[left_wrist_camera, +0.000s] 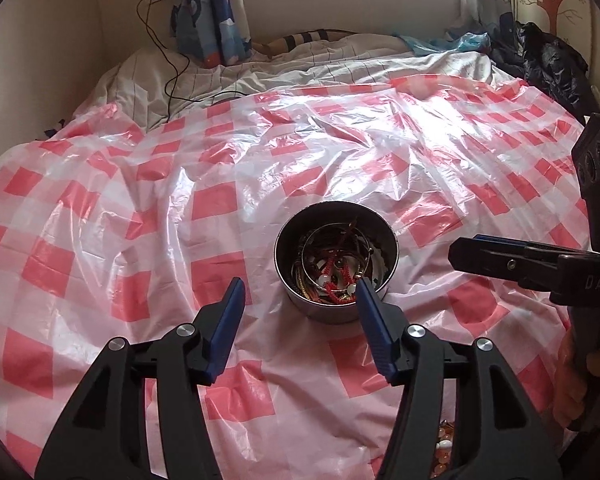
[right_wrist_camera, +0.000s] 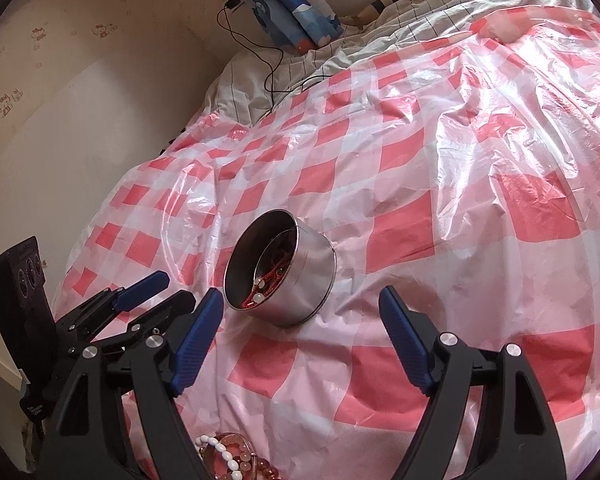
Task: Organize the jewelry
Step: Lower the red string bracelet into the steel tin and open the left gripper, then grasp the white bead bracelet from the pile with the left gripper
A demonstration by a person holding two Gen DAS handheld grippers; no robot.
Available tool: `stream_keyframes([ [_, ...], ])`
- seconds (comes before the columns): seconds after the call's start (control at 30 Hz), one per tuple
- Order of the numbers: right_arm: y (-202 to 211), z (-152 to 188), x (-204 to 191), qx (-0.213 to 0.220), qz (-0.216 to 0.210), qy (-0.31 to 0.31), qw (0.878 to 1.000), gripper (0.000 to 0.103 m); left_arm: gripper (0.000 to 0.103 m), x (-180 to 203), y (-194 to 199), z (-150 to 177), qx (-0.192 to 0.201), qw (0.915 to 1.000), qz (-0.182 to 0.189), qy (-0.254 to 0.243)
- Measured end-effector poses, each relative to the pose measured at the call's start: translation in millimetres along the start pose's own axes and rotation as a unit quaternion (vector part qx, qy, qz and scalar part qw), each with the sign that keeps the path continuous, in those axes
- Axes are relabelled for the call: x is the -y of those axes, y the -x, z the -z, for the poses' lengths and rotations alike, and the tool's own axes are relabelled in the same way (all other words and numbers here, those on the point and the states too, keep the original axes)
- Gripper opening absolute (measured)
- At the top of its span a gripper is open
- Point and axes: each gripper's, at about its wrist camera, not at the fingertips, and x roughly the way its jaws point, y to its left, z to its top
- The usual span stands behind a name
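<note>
On right gripper point(left_wrist_camera: 456, 250): "DAS"

A red-and-white checked plastic sheet point(left_wrist_camera: 260, 168) covers the bed. At 11 o'clock, a black cable point(left_wrist_camera: 168, 60) trails over the striped quilt point(left_wrist_camera: 188, 80); a blue cartoon curtain point(left_wrist_camera: 212, 12) hangs behind.

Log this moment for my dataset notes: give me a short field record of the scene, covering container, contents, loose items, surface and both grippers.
container: round metal tin, open, upright
contents: red cord bracelet, thin bangles, tangled together
loose items: beaded bracelets on the sheet, near edge, outside the tin
surface: red-and-white checked plastic sheet over a bed
left gripper: open, empty, just short of the tin
right gripper: open, empty, facing the tin
</note>
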Motion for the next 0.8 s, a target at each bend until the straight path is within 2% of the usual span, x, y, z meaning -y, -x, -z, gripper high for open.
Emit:
stream_keyframes([
  [0.4,-5,3,-1,-0.009,0.003,0.002,1.000,0.077,0.058,4,7,4,0.011,0.9996,-0.016,-0.022],
  [0.47,-5,3,-1,-0.008,0.005,0.003,1.000,0.083,0.059,5,7,6,0.010,0.9995,-0.017,-0.027],
  [0.8,-11,6,-4,-0.016,0.016,0.015,1.000,0.083,0.062,6,10,17,0.006,0.9986,-0.026,-0.045],
])
